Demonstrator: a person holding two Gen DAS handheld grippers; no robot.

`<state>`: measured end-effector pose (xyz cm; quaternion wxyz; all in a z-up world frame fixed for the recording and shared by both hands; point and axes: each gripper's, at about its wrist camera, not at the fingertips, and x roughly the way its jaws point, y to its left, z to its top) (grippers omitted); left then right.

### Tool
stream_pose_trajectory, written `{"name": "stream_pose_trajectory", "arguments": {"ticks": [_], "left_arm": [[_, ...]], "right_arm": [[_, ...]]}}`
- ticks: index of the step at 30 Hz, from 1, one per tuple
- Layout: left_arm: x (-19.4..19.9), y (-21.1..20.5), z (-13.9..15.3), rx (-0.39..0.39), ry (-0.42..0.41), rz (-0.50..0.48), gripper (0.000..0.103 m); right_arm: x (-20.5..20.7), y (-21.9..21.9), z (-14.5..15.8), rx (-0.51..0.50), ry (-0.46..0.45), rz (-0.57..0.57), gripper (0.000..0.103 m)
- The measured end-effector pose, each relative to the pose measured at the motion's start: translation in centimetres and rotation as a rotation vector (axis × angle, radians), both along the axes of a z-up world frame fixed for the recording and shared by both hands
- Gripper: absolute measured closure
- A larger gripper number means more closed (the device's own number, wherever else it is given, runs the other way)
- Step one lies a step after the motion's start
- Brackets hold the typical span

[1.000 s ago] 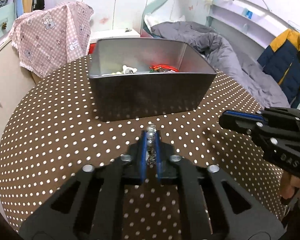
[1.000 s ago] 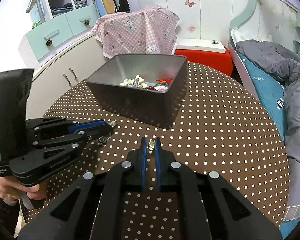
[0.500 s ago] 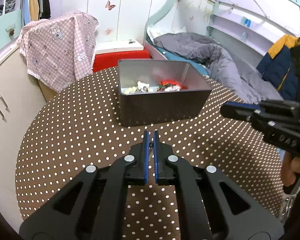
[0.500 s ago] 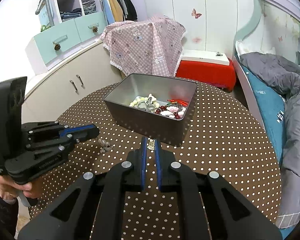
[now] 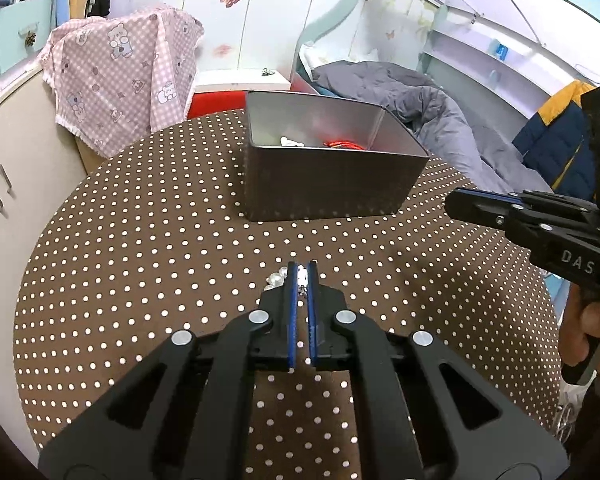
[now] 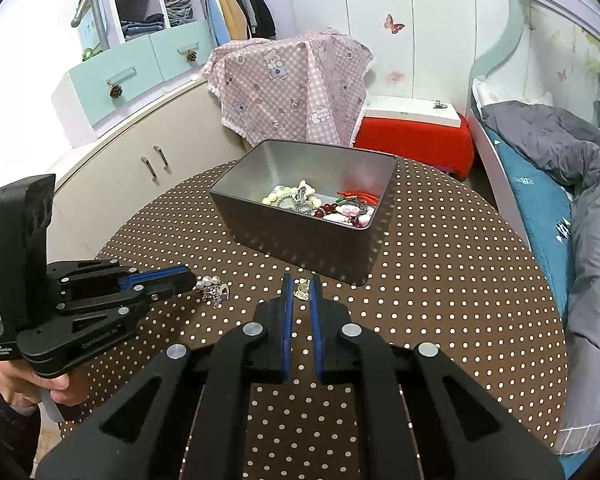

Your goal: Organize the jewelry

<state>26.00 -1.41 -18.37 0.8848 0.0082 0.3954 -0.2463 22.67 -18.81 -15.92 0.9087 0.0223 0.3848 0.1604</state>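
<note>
A dark metal box (image 6: pixel 300 240) (image 5: pixel 328 188) stands on the dotted round table and holds beads and bracelets (image 6: pixel 320 206). My left gripper (image 5: pixel 302 276) is shut on a pearl-and-silver jewelry piece (image 6: pixel 212 288), held low over the table; pearls (image 5: pixel 276 278) show beside its fingers. My right gripper (image 6: pixel 300 286) is shut on a small silver charm (image 6: pixel 302 289), a little in front of the box's near corner. The right gripper also shows at the right of the left wrist view (image 5: pixel 460 200).
The brown polka-dot table (image 6: pixel 440 280) ends close on all sides. A pink checked cloth (image 6: pixel 292 80) hangs behind it, a red stool (image 6: pixel 412 140) beside that, cabinets (image 6: pixel 140 168) to the left and a bed with a grey duvet (image 6: pixel 560 152) to the right.
Both grippers have pulled back and risen from the box, so more of the table and the box's inside shows. Both stay shut on their pieces.
</note>
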Motion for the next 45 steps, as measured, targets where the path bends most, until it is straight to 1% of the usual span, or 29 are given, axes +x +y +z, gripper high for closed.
{"name": "stream_pose_trajectory", "arguments": {"ticks": [3, 6, 7, 8, 9, 10, 12, 13, 14, 15, 16, 17, 18, 19, 20, 23, 26, 31, 35, 38, 42, 45], "left_arm": [[-0.4, 0.4, 1.1, -0.004, -0.028, -0.004, 0.099], [-0.4, -0.2, 1.1, 0.063, -0.048, -0.016, 0.097], [-0.4, -0.5, 0.8, 0.091, -0.047, -0.008, 0.078], [-0.2, -0.7, 0.4, 0.109, -0.042, -0.004, 0.031], [-0.3, -0.8, -0.1, 0.114, -0.058, 0.015, 0.015], [-0.4, -0.7, -0.4, 0.111, -0.074, 0.03, 0.012], [0.0, -0.9, -1.3, 0.106, -0.04, 0.026, 0.012], [0.3, -1.1, -1.9, 0.112, -0.027, 0.034, 0.014], [0.8, -1.3, -2.3, 0.119, 0.007, 0.028, 0.035], [1.2, -1.3, -2.6, 0.115, 0.032, 0.026, 0.046], [1.5, -1.2, -2.6, 0.11, 0.037, 0.034, 0.053], [1.7, -1.2, -2.5, 0.103, 0.038, 0.025, 0.075], [1.7, -1.2, -2.5, 0.107, 0.039, 0.017, 0.081], [1.8, -1.3, -2.5, 0.102, 0.045, 0.008, 0.092], [1.8, -1.3, -2.5, 0.091, 0.052, -0.003, 0.096], [1.4, -1.3, -2.0, 0.078, 0.045, -0.022, 0.096], [0.9, -0.7, -0.3, 0.051, 0.016, -0.025, 0.096], [0.4, -0.2, 4.8, 0.011, -0.085, -0.03, 0.096], [0.5, 0.0, 9.5, -0.014, -0.177, -0.043, 0.096], [1.1, -0.5, 12.3, -0.023, -0.23, -0.045, 0.096], [2.3, -1.2, 14.6, -0.027, -0.271, -0.036, 0.096], [3.9, -1.7, 15.4, -0.051, -0.261, -0.028, 0.096]], "right_arm": [[0.0, 0.0, 0.2, -0.001, -0.003, 0.001, 0.096], [0.0, 0.1, 0.2, 0.0, -0.005, 0.001, 0.096], [-0.1, 0.2, 0.2, 0.001, -0.003, 0.003, 0.096], [-0.1, 0.3, 0.1, 0.002, -0.002, 0.005, 0.096], [-0.1, 0.3, 0.0, 0.002, 0.0, 0.007, 0.096], [-0.1, 0.4, 0.0, 0.003, 0.001, 0.007, 0.096], [-0.1, 0.4, -0.1, -0.001, 0.007, 0.008, 0.096], [-0.1, 0.5, -0.1, -0.003, 0.008, 0.008, 0.096], [-0.1, 0.5, -0.2, -0.003, 0.009, 0.009, 0.096], [0.0, 0.4, -0.2, -0.002, 0.009, 0.008, 0.096], [0.0, 0.4, -0.1, -0.002, 0.009, 0.007, 0.096], [0.0, 0.4, -0.1, 0.001, 0.01, 0.005, 0.096], [0.0, 0.3, -0.1, 0.001, 0.009, 0.004, 0.096], [0.0, 0.3, -0.1, 0.002, 0.008, 0.003, 0.096], [-0.1, 0.3, 0.0, 0.003, 0.007, 0.004, 0.096], [-0.2, 0.3, 0.4, 0.0, -0.003, 0.007, 0.096], [-0.3, 0.3, 1.3, 0.0, -0.02, 0.008, 0.096], [-0.3, 0.2, 3.7, 0.0, -0.068, 0.018, 0.096], [0.1, 0.1, 6.6, 0.001, -0.132, 0.027, 0.096], [0.7, -0.2, 8.9, 0.011, -0.178, 0.033, 0.096], [2.1, -0.6, 11.6, 0.023, -0.229, 0.031, 0.096], [3.3, -1.1, 12.5, 0.048, -0.234, 0.034, 0.096]]}}
